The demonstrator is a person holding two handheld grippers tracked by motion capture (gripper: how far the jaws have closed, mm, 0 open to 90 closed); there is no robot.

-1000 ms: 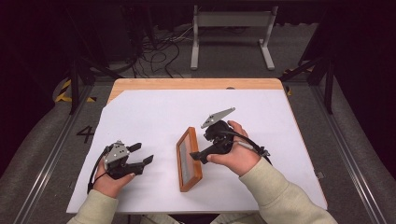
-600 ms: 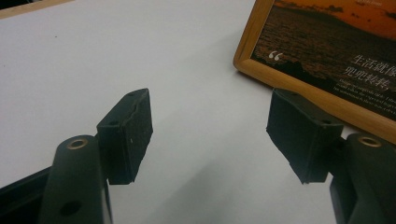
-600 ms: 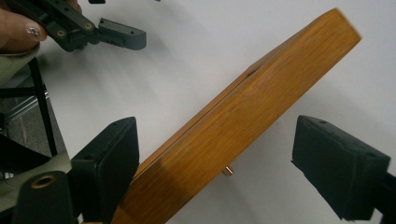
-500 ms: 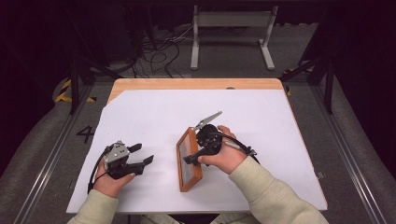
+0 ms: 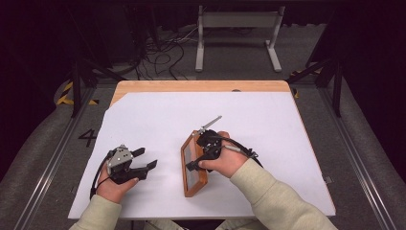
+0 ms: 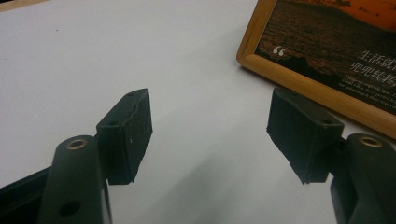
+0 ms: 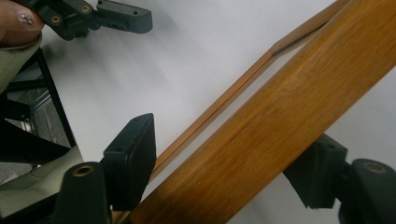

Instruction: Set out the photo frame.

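In the right gripper view the wooden picture frame (image 7: 280, 112) runs across the middle of the picture, from the lower left up to the upper right; its thick side rail sits right between the two black jaws; the jaws have just been closing in on it, with the rail between them; the left pad (image 7: 133, 158) looks a little way off the wood, and the other pad is half hidden behind the rail, so I cannot tell if they press on it yet.

In the high view the right gripper (image 5: 198, 158) is low in the middle of the picture, down over the right long side of the frame (image 5: 186, 165), which lies on the white sheet (image 5: 158, 110) covering the table (image 5: 191, 86); the left gripper (image 5: 143, 160) rests at the lower left, well apart from the frame; its jaws stand wide open and hold nothing, as the left gripper view shows.

The frame (image 6: 299, 79) looks stiff and hard, and not very heavy; the wood is smooth, so it may slip; the front looks shiny like glass, so it could crack if dropped; I think the best place to grab is the thick wooden rail, near its middle, never the picture face; a grip at one end may let it tip.
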